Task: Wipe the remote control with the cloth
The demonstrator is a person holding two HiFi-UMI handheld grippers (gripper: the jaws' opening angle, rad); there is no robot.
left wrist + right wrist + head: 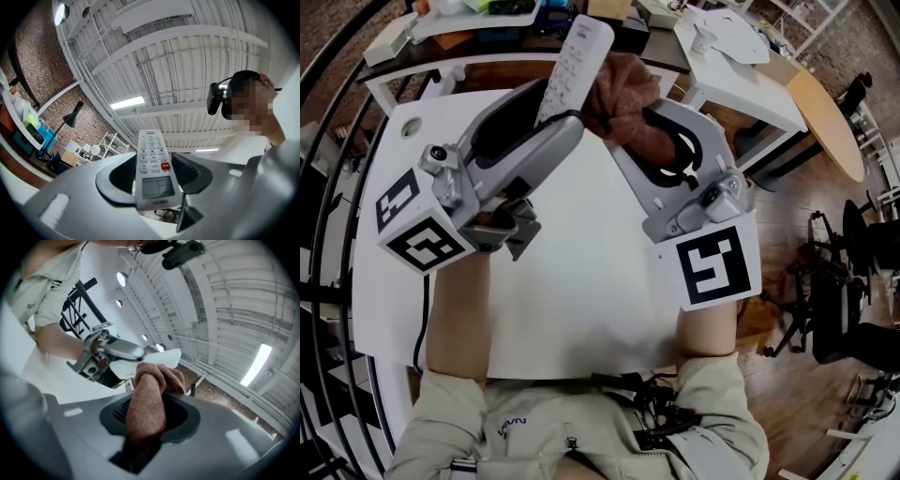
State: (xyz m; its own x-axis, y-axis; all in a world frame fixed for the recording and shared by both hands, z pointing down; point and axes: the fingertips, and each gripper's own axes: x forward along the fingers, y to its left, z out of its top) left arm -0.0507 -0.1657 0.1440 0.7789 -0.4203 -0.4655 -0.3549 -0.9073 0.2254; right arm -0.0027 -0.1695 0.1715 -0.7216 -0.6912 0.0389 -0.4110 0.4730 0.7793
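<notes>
Bright, even indoor light. Long ceiling strip lights [127, 102] glow white overhead in both gripper views. The white table [581, 309] carries only soft, faint shadows. Every view bulges fisheye-style toward dark, rounded corners. Up close, the cloth [146, 413] looks soft and unfocused.

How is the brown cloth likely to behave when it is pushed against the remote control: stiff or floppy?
Probably floppy: the cloth bunches and folds over itself where the right gripper pinches it. It likely moulds around the remote control rather than pushing it. Its fuzzy surface should give friction, so it seems unlikely to slip out.
</notes>
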